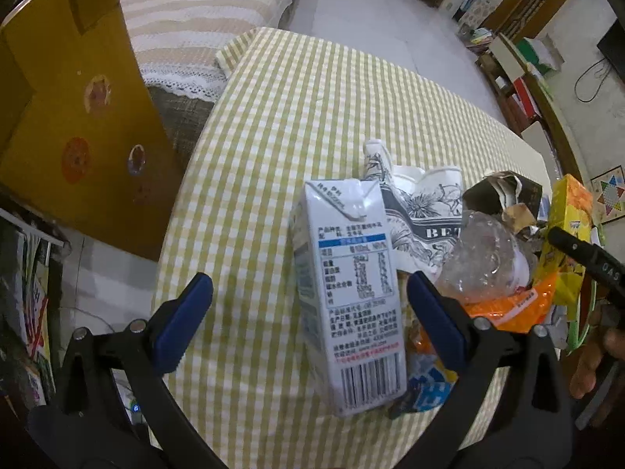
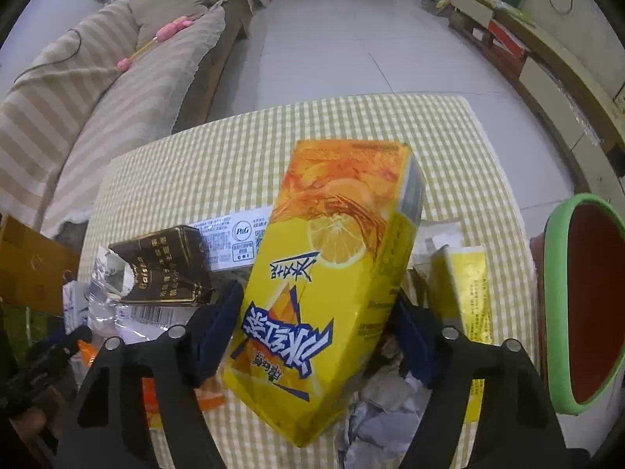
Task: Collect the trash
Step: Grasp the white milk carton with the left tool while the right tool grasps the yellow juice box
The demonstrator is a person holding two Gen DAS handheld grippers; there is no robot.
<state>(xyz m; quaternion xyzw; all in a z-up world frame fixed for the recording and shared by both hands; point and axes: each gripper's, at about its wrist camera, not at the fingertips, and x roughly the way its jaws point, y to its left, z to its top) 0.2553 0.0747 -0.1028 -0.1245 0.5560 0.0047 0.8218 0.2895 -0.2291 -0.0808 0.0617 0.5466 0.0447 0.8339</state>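
Note:
A white and blue milk carton [image 1: 351,281] lies on the yellow checked tablecloth [image 1: 293,117]. My left gripper [image 1: 308,279] is open around it, its right pad close to the carton and its left pad well clear. In the right wrist view a yellow lemon tea carton [image 2: 332,273] stands tilted over the trash pile, with my right gripper [image 2: 316,293] shut on it, blue pads against both sides. That same yellow carton [image 1: 570,211] shows at the right edge of the left wrist view.
Around the cartons lie a flower-printed paper bag [image 1: 422,211], a crushed clear bottle [image 1: 484,250], an orange wrapper [image 1: 508,308], a brown box [image 2: 168,269] and crumpled paper [image 2: 383,410]. A green-rimmed bin [image 2: 586,312] stands right. A cardboard box [image 1: 78,117] and striped sofa [image 2: 97,97] stand left.

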